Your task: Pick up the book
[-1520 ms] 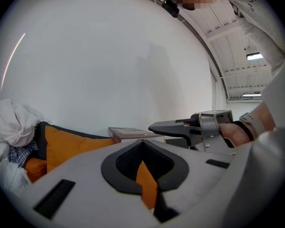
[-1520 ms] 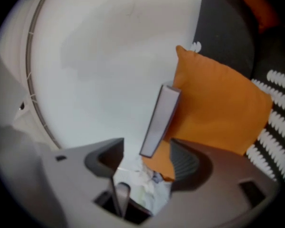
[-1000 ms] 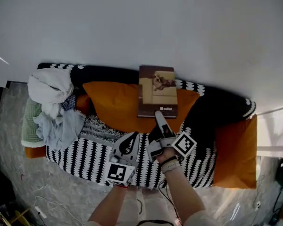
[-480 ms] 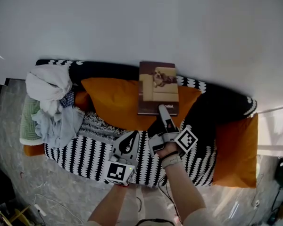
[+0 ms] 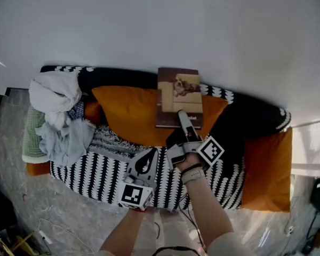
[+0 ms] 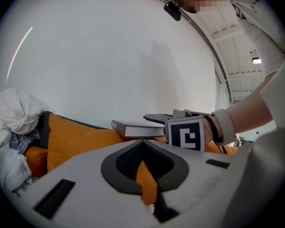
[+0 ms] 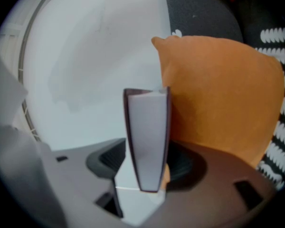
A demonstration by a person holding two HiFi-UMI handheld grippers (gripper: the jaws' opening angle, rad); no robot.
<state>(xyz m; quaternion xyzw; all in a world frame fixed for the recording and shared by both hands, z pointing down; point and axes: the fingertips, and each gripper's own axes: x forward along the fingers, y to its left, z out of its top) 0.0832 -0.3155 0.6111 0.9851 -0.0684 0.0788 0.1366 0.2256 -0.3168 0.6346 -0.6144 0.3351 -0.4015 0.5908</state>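
Observation:
A brown book (image 5: 178, 97) with a dog picture on its cover lies flat on top of a big orange cushion (image 5: 128, 116) at the sofa's back. My right gripper (image 5: 182, 117) is at the book's near edge, with that edge (image 7: 147, 137) between its jaws. The jaws have just been closing, and a narrow gap still shows beside the book. From the left gripper view the book (image 6: 135, 127) lies level, the right gripper (image 6: 154, 118) reaching over it. My left gripper (image 5: 149, 153) hovers over the sofa seat, shut and holding nothing.
The sofa wears a black-and-white patterned throw (image 5: 96, 180). A heap of white and blue clothes (image 5: 56, 116) fills its left end. Another orange cushion (image 5: 266, 169) hangs over its right end. A white wall rises behind, and cables (image 5: 53, 233) lie on the floor in front.
My right gripper has slid forward onto the book's near edge, so one jaw now lies over the cover. The left gripper has stayed where it was.

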